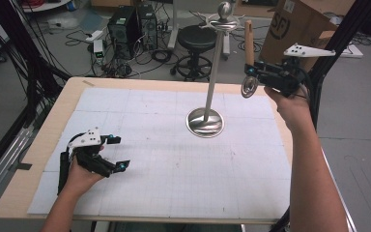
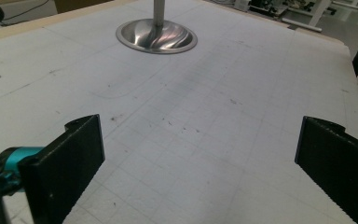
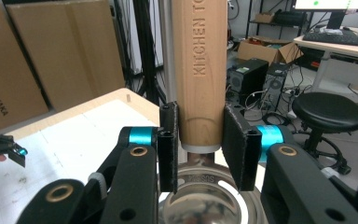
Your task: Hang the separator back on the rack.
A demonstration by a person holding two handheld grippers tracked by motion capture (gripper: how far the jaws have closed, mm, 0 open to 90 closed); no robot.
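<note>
My right gripper (image 1: 249, 72) is raised over the table's far right and is shut on a utensil's wooden handle (image 1: 249, 38), which stands upright. In the right gripper view the pads clamp the handle (image 3: 200, 70) just above its metal collar, and the round shiny head (image 3: 205, 200) hangs below the jaws. That head (image 1: 249, 87) hangs to the right of the metal stand's pole (image 1: 213, 72). The stand has a round base (image 1: 205, 122) and a hook ring near its top (image 1: 224, 21). My left gripper (image 1: 121, 152) rests low at the near left, open with nothing between its jaws (image 2: 198, 154).
A white gridded mat (image 1: 174, 159) covers the wooden table. Beyond the far edge stand a black stool (image 1: 196, 38), computer towers (image 1: 130, 24) and a cardboard box (image 1: 294, 24). A black frame post (image 1: 338, 43) rises beside my right hand.
</note>
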